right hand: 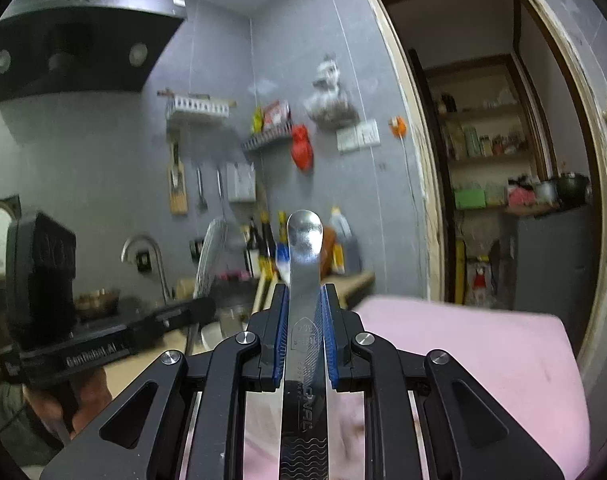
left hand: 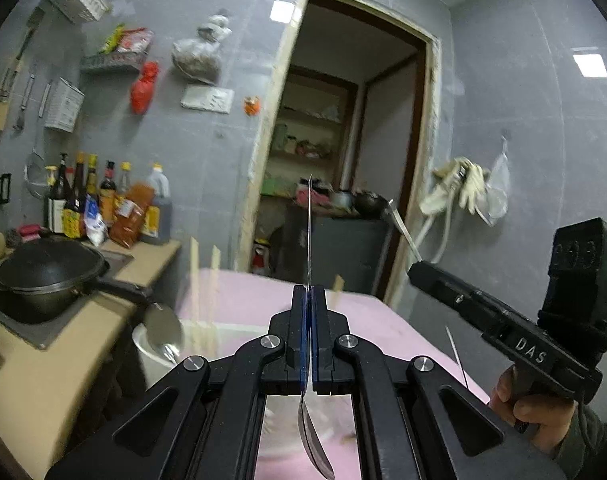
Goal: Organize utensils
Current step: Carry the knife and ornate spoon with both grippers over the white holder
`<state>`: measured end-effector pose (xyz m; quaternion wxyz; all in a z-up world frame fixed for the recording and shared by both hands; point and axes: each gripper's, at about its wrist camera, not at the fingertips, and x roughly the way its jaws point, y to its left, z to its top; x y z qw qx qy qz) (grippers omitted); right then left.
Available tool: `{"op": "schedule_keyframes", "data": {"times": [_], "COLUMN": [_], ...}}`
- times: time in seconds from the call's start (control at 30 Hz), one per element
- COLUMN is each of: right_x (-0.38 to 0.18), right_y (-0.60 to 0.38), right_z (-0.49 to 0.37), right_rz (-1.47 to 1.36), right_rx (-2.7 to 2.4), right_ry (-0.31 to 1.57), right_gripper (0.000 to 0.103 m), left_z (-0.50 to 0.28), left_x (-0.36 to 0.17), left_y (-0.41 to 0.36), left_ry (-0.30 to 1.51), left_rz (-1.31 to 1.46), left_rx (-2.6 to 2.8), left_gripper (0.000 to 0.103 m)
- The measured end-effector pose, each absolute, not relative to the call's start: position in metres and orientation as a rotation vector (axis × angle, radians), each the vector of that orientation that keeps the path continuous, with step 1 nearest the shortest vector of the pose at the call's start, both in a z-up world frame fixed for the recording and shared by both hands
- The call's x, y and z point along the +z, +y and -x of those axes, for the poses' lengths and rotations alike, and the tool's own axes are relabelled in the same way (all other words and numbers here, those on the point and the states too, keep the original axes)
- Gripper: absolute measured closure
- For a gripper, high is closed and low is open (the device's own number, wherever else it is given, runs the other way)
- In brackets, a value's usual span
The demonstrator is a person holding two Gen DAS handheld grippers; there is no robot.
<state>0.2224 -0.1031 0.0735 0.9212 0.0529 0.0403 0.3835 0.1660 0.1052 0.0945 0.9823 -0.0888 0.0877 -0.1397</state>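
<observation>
Steel spoons: two, one pinched in each gripper's closed fingers — left gripper (left hand: 308, 292) spoon (left hand: 309, 232), right gripper (right hand: 305, 300) spoon (right hand: 304, 256).

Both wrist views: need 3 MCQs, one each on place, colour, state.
1. Where does the black wok sit?
A. on the counter at the left
B. on the pink table
C. on the pantry shelf

2. What colour is the table cover?
A. green
B. pink
C. white

3. How is the right gripper?
A. open, empty
B. shut on a bottle
C. shut on a flat metal utensil

Key: 1 A, the wok rests left of the table; 2 B, pink in both views; 3 C, fingers clamp the metal utensil.
</observation>
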Motion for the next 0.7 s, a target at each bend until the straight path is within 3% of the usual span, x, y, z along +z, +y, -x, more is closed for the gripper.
{"op": "schedule_keyframes", "data": {"times": [0.4, 0.7], "right_x": [0.085, 0.062], "right_y": [-0.067, -0.06], "right_z": [-0.269, -0.278], "right_rz": [-0.325, -0.321], "right_rx": [0.84, 0.76], "right_ry": [-0.051, -0.037], "right_gripper": [0.089, 0.089], "left_z": [-0.209, -0.22], "left_x": [0.1, 0.085], "left_y": [0.181, 0.182], "left_ry": [0.075, 0.046], "left_rz": [0.332, 0.318], "left_rx": [-0.089, -0.001], "left_gripper": [0.103, 0.103]}}
